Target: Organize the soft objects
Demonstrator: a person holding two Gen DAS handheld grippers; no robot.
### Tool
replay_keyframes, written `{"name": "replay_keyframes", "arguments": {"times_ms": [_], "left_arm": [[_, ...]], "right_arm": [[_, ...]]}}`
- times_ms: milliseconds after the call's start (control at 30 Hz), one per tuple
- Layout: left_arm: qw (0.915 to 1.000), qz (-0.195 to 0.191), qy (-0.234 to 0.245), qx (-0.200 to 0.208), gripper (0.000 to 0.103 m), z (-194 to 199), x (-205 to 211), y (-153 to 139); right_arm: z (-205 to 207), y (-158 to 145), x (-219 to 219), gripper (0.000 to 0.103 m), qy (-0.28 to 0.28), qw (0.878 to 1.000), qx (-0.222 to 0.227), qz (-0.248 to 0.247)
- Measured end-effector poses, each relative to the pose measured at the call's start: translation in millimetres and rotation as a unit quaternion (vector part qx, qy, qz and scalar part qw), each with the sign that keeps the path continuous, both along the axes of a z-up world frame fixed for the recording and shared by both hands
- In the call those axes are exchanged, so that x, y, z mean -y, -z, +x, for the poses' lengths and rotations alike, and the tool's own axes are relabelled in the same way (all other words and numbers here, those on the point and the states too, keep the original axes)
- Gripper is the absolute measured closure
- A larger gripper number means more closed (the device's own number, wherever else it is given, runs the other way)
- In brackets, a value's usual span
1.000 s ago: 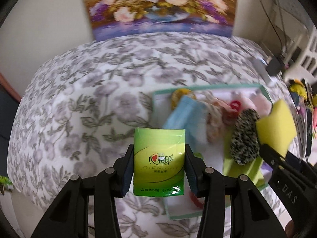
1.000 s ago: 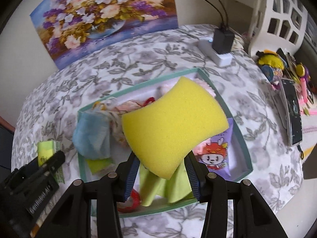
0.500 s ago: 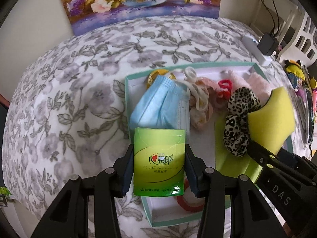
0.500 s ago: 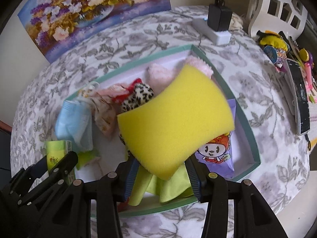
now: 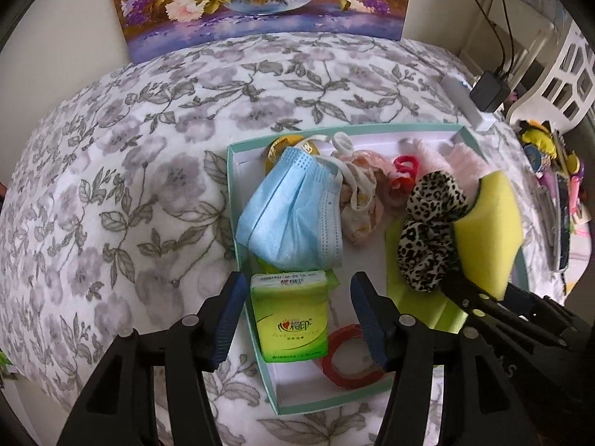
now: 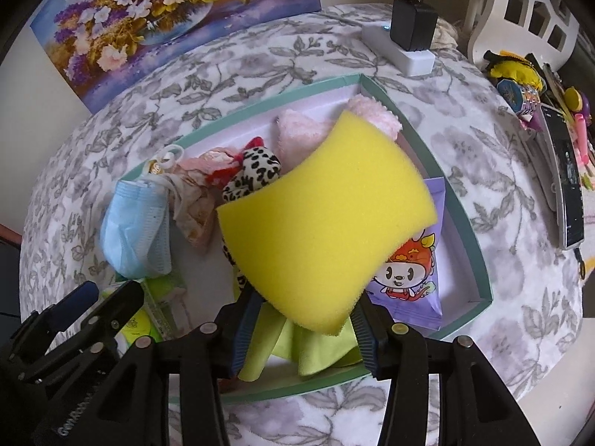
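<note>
Left gripper (image 5: 297, 316) astride tissue pack (image 5: 290, 317)

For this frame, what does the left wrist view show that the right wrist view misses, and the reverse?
Left wrist only: the red ring on the tray floor, and the open left claw around the green tissue pack without gripping it.
Right wrist only: the purple cartoon packet and the phone.
Both: the teal tray, blue mask, leopard scrunchie, and the yellow sponge clamped in the right claw.
</note>
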State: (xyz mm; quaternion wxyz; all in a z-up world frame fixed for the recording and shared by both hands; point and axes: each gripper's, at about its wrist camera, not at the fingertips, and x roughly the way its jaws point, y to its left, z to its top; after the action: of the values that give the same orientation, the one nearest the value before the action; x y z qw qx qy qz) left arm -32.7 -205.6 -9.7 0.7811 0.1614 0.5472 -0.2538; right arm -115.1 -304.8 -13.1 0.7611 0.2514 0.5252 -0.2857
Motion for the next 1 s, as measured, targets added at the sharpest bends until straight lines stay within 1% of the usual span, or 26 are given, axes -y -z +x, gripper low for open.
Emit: {"name": "replay_keyframes", "arguments": {"times_ms": [33, 67, 100, 167, 267, 300, 333, 367, 400, 433, 467, 600, 733, 867, 1000], "left_arm": [[1.0000, -0.003, -0.001, -0.002, 0.042, 0.3, -1.1, -1.7], [1.0000, -0.007, -0.003, -0.004, 0.040, 0.9, -2.6, -4.0], [0.9999, -0.011, -0.006, -0.004, 0.033, 1.7, -4.6, -6.8], [0.9997, -0.017, -0.017, 0.000, 0.022, 3.7, -9.3, -12.1], [0.9989, -0.027, -0.039, 0.008, 0.022, 9.5, -19.4, -19.6], [0.9985, -0.029, -0.047, 0.009, 0.021, 12.0, -23.0, -21.4], [0.9980, -0.029, -0.056, 0.011, 0.020, 14.8, -26.8, -22.5], [0.9976, -0.027, -0.063, 0.014, 0.016, 17.4, -30.2, -22.3], [0.9972, -0.023, -0.070, 0.016, 0.014, 19.7, -32.7, -21.6], [0.9966, -0.019, -0.078, 0.018, 0.013, 22.4, -35.6, -20.4], [0.9959, -0.015, -0.087, 0.020, 0.013, 26.2, -39.6, -18.4], [0.9919, -0.003, -0.125, 0.023, 0.013, 38.1, -55.3, -13.2], [0.9867, -0.004, -0.161, 0.023, 0.013, 49.5, -73.6, -11.4], [0.9837, -0.006, -0.179, 0.015, 0.013, 54.9, -84.8, -9.9], [0.9812, -0.007, -0.193, 0.000, 0.013, 58.9, -97.3, -7.3]], "right_arm": [[0.0, -1.1, 0.1, 0.044, 0.000, 1.000, 0.001, 0.000], [-0.1, -2.4, -0.3, 0.039, -0.001, 1.000, 0.002, -0.001], [-0.2, -3.5, -0.8, 0.036, -0.002, 1.000, 0.004, -0.002], [-0.1, -6.3, -2.0, 0.031, -0.005, 1.000, 0.006, -0.005], [1.7, -6.4, -3.9, 0.026, -0.010, 1.000, 0.005, -0.005], [2.2, -6.0, -4.2, 0.020, -0.011, 1.000, 0.004, -0.005], [2.5, -5.5, -4.6, 0.017, -0.013, 1.000, 0.003, -0.005], [3.0, -5.0, -5.2, 0.013, -0.014, 1.000, 0.002, -0.006], [3.4, -4.7, -5.7, 0.009, -0.016, 1.000, 0.002, -0.008], [3.5, -4.5, -6.0, 0.006, -0.017, 1.000, 0.002, -0.009], [3.2, -4.3, -5.9, 0.000, -0.017, 1.000, 0.002, -0.011], [-0.2, -6.7, -3.5, 0.000, -0.007, 1.000, 0.012, -0.017], [-4.5, -8.1, 2.7, 0.000, 0.009, 1.000, 0.022, -0.011], [-4.6, -8.5, 3.4, 0.000, 0.014, 1.000, 0.021, -0.012], [-0.8, -8.4, -3.1, 0.000, 0.003, 1.000, 0.016, -0.012]]}}
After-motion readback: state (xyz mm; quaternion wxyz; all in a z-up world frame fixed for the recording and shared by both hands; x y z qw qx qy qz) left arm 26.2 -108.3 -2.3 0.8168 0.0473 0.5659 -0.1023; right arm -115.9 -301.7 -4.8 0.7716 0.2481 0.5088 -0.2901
